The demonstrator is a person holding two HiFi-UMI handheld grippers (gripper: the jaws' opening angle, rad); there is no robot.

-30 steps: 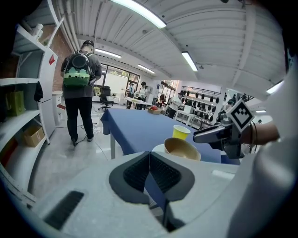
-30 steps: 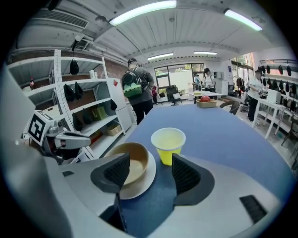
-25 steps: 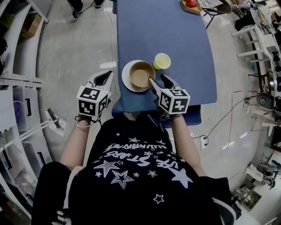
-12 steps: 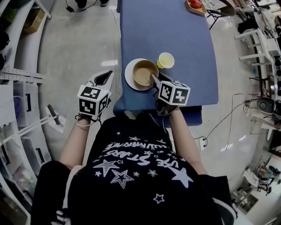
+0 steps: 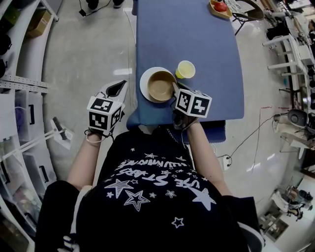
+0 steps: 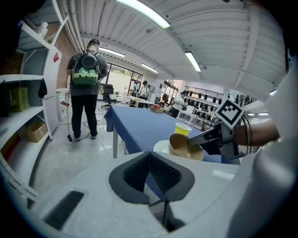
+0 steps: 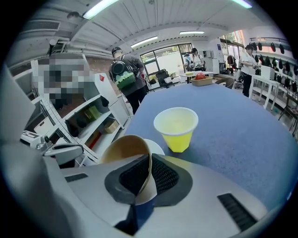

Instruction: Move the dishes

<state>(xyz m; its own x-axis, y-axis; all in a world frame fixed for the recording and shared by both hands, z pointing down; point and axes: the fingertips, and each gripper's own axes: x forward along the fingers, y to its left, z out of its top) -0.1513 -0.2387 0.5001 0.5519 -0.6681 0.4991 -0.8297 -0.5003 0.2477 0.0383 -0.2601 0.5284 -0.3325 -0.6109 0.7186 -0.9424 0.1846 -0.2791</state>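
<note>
A tan bowl (image 5: 159,84) rests on a white plate (image 5: 144,84) near the front edge of the blue table (image 5: 197,39). My right gripper (image 5: 174,89) is shut on the bowl's near right rim. In the right gripper view the thin rim (image 7: 148,173) runs between the two pads, and the bowl (image 7: 122,148) hides most of the plate (image 7: 157,147). A yellow cup (image 5: 185,69) stands just right of the bowl, upright (image 7: 176,127). My left gripper (image 5: 118,86) hangs off the table's left side, shut on nothing (image 6: 149,160). From there I see the bowl (image 6: 185,148) and the right gripper (image 6: 219,139).
A wooden tray with red fruit (image 5: 219,7) sits at the table's far end. A person with a green backpack (image 6: 86,88) stands on the floor beyond the table's far left corner. Shelving (image 5: 19,98) lines the left. A folding chair (image 5: 246,12) stands at the far right.
My right gripper moved forward to the bowl and its open jaws came together on the rim. The left gripper has stayed where it was.
</note>
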